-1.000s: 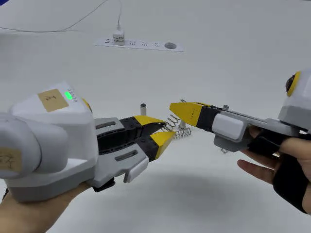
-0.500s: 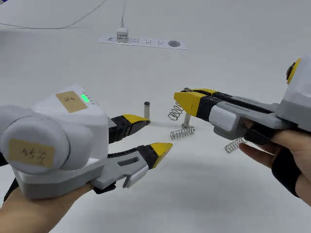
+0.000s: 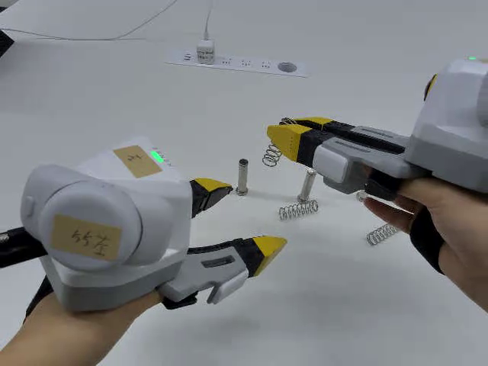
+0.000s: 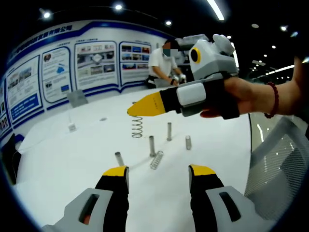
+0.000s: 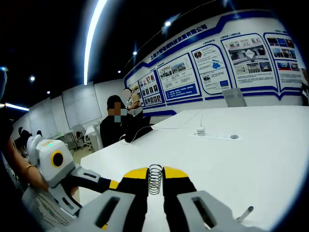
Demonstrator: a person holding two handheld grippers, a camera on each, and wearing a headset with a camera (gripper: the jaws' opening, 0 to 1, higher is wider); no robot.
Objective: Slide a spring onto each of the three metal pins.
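My right gripper comes in from the right, shut on the top of a small steel spring that hangs free above the table; in the right gripper view the spring stands clamped between the yellow tips. Two upright metal pins stand bare on the white table below it, and a third pin peeks out under the right gripper. My left gripper is at the lower left, open and holding nothing, pointing at the pins. Two loose springs lie flat.
A white power strip with a plugged-in cable lies at the far edge of the table. A person stands at another bench in the background. Wall posters hang behind.
The left jaws have spread apart and drawn back from the spring. The right gripper has lifted the spring off the table, up and away from the pins. The head camera has shifted.
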